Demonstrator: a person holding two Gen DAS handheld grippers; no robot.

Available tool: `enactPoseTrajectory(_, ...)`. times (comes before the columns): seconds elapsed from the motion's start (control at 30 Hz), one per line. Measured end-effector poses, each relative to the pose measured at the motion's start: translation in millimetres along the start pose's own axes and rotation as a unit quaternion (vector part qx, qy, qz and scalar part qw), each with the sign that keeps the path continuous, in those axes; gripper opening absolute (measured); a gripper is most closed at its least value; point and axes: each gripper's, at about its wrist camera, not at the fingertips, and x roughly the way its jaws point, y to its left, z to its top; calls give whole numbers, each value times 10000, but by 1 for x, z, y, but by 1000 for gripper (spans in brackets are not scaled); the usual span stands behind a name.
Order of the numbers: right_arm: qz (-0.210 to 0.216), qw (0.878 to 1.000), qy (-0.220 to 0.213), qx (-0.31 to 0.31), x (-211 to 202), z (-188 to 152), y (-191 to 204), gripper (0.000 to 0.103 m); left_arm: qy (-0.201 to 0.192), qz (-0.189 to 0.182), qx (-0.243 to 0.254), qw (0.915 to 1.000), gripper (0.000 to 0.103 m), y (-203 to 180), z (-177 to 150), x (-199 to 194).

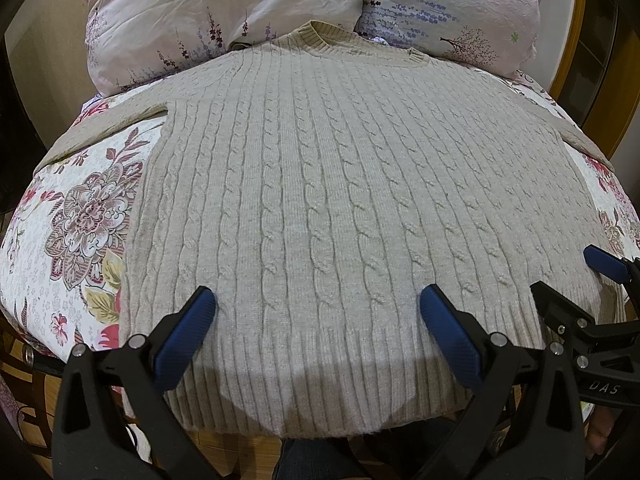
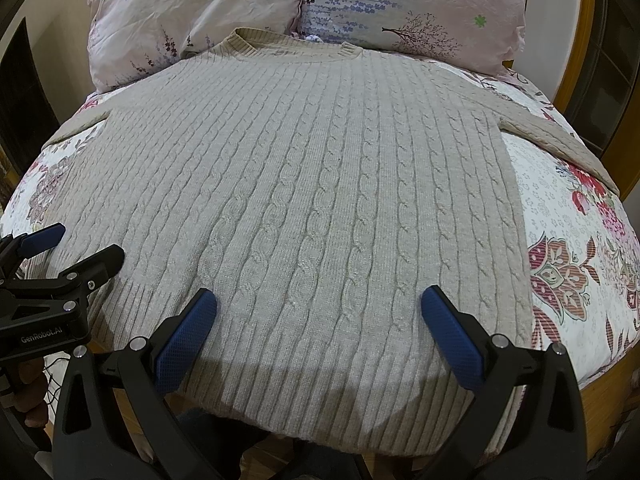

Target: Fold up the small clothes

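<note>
A beige cable-knit sweater [image 1: 340, 184] lies flat on the bed, neck toward the pillows, sleeves spread to both sides, ribbed hem hanging over the near edge. It also fills the right wrist view [image 2: 320, 200]. My left gripper [image 1: 318, 300] is open and empty, its blue pads above the left part of the hem. My right gripper [image 2: 319, 300] is open and empty above the right part of the hem. The right gripper shows at the right edge of the left wrist view [image 1: 572, 276]; the left gripper shows at the left edge of the right wrist view [image 2: 76, 246].
The bed has a floral sheet [image 1: 80, 208], also in the right wrist view [image 2: 572, 240]. Two floral pillows [image 1: 224, 12] [image 1: 452, 8] lie at the head. A wooden bed frame [image 2: 588, 40] curves at the right. Wooden floor [image 1: 24, 364] shows below the bed edge.
</note>
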Motion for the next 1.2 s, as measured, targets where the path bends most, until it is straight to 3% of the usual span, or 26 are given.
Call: enactPoseTrajectory(1.2, 83, 9998, 132, -108, 2, 4, -2, 102, 7, -1, -2, 10000, 101, 0, 0, 0)
